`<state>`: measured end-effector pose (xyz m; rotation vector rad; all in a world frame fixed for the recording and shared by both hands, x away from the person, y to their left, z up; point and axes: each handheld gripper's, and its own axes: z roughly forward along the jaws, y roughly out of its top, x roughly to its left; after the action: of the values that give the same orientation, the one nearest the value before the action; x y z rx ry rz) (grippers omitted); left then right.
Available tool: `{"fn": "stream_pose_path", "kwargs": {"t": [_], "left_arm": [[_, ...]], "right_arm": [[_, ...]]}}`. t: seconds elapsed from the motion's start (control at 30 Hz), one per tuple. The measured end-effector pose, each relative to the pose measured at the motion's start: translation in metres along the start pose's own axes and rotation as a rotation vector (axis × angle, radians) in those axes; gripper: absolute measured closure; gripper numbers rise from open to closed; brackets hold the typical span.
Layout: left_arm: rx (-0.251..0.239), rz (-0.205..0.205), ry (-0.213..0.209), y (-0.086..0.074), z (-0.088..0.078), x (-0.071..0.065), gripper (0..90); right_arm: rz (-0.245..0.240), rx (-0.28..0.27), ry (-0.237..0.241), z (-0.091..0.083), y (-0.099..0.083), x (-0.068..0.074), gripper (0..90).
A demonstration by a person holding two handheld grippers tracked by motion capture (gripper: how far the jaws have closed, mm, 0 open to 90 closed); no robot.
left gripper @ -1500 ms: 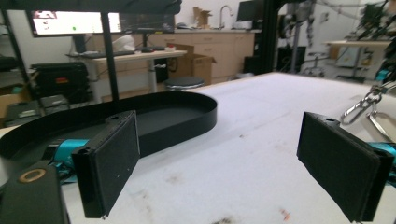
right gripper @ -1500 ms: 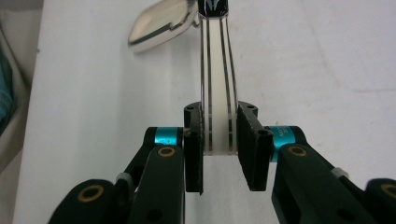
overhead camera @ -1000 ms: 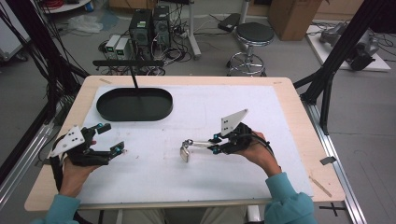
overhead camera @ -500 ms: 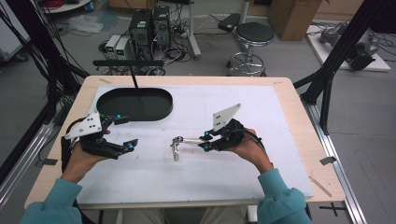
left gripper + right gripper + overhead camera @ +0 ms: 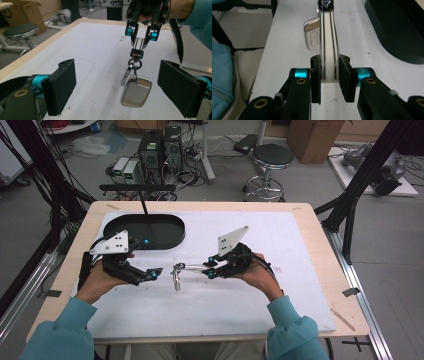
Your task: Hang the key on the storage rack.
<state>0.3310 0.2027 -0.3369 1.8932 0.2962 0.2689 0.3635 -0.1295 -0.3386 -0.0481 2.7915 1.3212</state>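
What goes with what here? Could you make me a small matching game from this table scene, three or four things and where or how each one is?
Things:
1. left gripper
2. right gripper
3. key fob
4. black tray

States:
a. lies at the table's far left
b. open, jaws either side of the fob, not touching
c. hangs from a ring and clip below a strap
d. shut on the strap

Pairs: 1-b, 2-d, 3-c, 4-a

Grey floor [image 5: 310,185], round stool [image 5: 271,156], cardboard box [image 5: 312,137].
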Motion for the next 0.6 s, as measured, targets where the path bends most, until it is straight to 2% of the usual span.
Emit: {"fn": "stream_pose_path", "kwargs": {"t": [0.1,0.17,0.3,0.47,0.6], "left_arm": [[0.005,0.007,-0.014,0.003,0.003,0.000,15.4],[0.030,0.020,-0.040,0.007,0.008,0.000,15.4],[0.051,0.037,-0.061,0.009,0.015,-0.002,15.4],[0.065,0.035,-0.089,0.013,0.021,-0.002,15.3],[0.090,0.062,-0.106,0.017,0.024,-0.004,15.7]], "right_arm": [[-0.010,-0.001,0.003,0.002,0.004,0.000,74.6],[-0.012,-0.006,0.005,0.003,0.006,-0.001,74.6],[-0.020,-0.013,0.007,0.004,0.010,-0.002,74.6],[-0.028,-0.019,0.010,0.006,0.014,-0.002,74.6],[-0.036,-0.019,0.013,0.006,0.017,-0.002,74.6]]}}
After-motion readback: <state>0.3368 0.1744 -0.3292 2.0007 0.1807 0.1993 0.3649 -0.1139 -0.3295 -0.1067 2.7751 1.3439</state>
